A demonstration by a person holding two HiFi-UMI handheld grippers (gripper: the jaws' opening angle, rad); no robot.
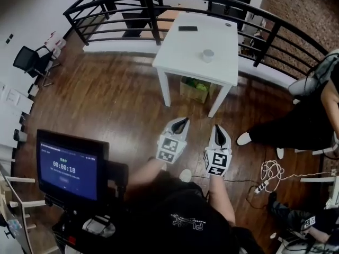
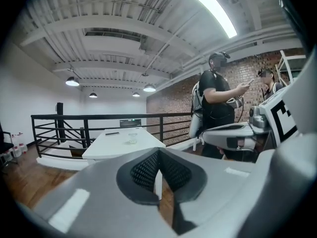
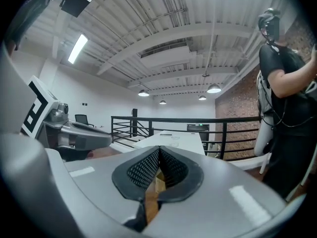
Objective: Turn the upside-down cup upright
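A small pale cup (image 1: 208,55) stands on the white table (image 1: 180,52) well ahead of me; whether its mouth is up or down is too small to tell. My left gripper (image 1: 184,120) and right gripper (image 1: 219,127) hang side by side over the wooden floor, short of the table, both shut and empty. In the left gripper view the shut left gripper (image 2: 159,151) points toward the table (image 2: 114,144) with the cup (image 2: 132,140) on it. In the right gripper view the right gripper (image 3: 158,150) is shut too, the table (image 3: 185,142) beyond it.
A dark phone (image 1: 187,28) lies at the table's far end. A cardboard box (image 1: 194,89) sits under the table. A black railing (image 1: 159,4) curves behind. A monitor (image 1: 70,165) is at my near left. People (image 1: 296,126) and floor cables (image 1: 273,172) are on the right.
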